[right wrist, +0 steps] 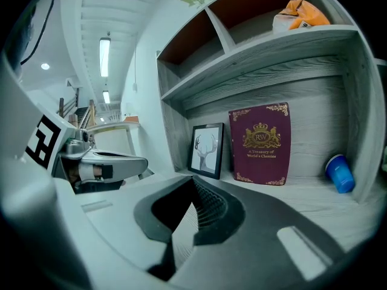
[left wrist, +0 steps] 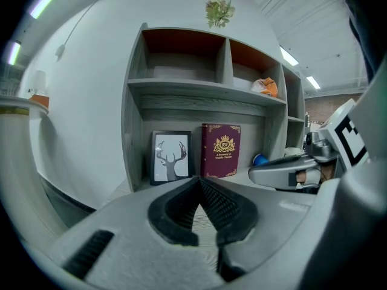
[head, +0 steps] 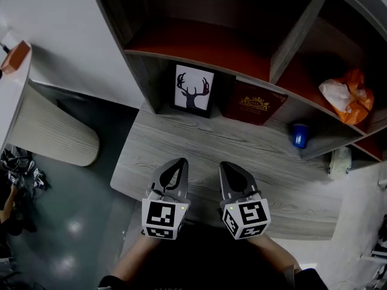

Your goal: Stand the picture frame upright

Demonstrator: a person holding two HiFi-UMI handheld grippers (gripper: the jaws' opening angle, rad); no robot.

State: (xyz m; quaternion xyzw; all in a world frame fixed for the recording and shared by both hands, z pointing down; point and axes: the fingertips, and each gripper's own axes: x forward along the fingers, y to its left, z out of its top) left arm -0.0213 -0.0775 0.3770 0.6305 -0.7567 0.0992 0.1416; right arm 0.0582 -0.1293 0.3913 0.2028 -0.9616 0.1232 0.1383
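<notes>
A black picture frame [head: 193, 89] with a deer silhouette stands upright at the back of the grey wooden desk [head: 181, 144], leaning against the shelf's back wall; the same picture frame [left wrist: 171, 156] [right wrist: 207, 150] shows ahead in both gripper views. My left gripper [head: 179, 164] and right gripper [head: 225, 166] hover side by side over the desk's near part, well short of the frame. Both are shut with nothing between their jaws. The tips of the left gripper [left wrist: 198, 180] and the right gripper [right wrist: 193, 180] meet at a point.
A maroon book [head: 254, 103] stands upright just right of the frame. A blue cup [head: 299, 135] lies on its side further right. An orange and white bag [head: 346, 95] sits on an upper shelf. A round ribbed white table [head: 42, 132] stands to the left.
</notes>
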